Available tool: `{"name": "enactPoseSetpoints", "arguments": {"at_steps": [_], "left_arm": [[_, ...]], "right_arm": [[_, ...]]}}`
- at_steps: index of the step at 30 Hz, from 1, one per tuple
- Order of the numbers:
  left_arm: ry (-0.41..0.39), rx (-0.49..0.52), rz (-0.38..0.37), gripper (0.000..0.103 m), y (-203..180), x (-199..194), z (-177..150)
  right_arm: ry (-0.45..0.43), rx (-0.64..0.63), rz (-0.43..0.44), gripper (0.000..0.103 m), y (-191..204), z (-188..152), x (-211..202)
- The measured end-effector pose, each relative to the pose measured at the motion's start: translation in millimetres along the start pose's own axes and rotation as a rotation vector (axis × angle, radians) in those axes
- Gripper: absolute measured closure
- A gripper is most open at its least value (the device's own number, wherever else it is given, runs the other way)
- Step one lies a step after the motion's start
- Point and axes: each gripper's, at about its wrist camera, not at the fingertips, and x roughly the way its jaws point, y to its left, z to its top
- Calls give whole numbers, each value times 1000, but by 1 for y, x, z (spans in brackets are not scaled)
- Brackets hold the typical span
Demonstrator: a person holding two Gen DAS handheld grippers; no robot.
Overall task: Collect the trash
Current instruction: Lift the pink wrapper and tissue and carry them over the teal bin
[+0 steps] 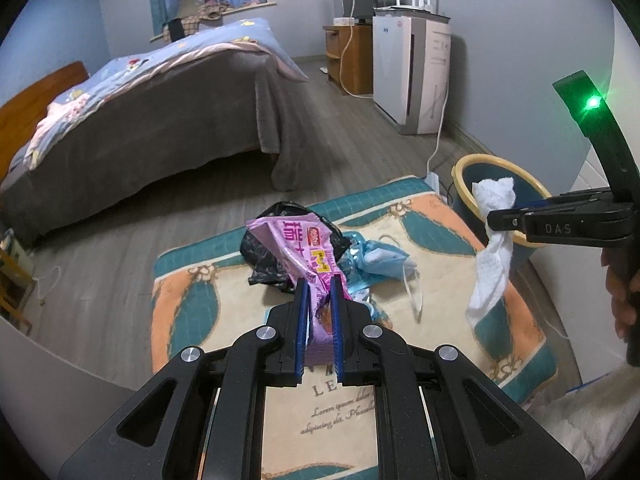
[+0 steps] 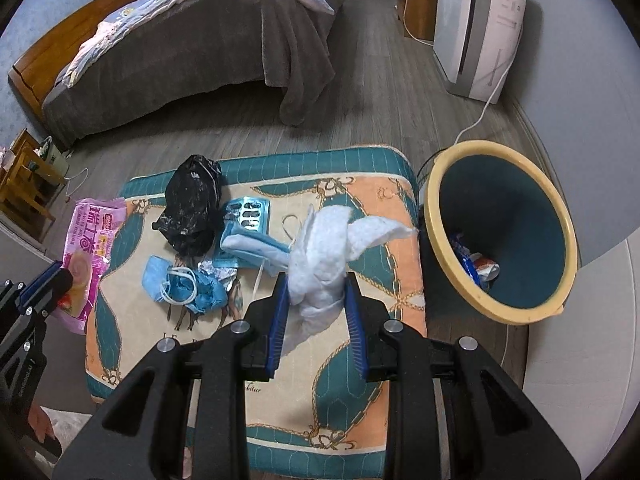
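My left gripper [image 1: 319, 280] is shut on a pink snack wrapper [image 1: 298, 250] and holds it above the patterned mat [image 1: 440, 240]; the wrapper also shows in the right wrist view [image 2: 86, 256]. My right gripper [image 2: 316, 280] is shut on a crumpled white tissue [image 2: 328, 248], left of the bin; the tissue shows in the left wrist view [image 1: 494, 248] too. The yellow-rimmed teal bin [image 2: 500, 232] stands right of the mat with some trash inside. On the mat lie a black plastic bag [image 2: 192, 204], blue face masks [image 2: 188, 284] and a blister pack [image 2: 250, 212].
A bed [image 1: 140, 120] with a grey blanket stands behind the mat. A white air purifier [image 1: 412, 72] with a cable stands by the right wall, a wooden cabinet [image 1: 348, 56] behind it. A small wooden stand [image 2: 24, 176] is at far left.
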Motion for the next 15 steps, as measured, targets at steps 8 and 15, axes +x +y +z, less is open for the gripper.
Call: {"name": "enactPoseSetpoints", "arguments": {"at_steps": [8,15], "left_arm": [[12,-13,4,91,1,10,3],[-10,-28,-17,91,0,6,13]], "right_arm": [[-13,43,2,76,-17,11,2],[-36,105,-10,76,-40,21,0]]}}
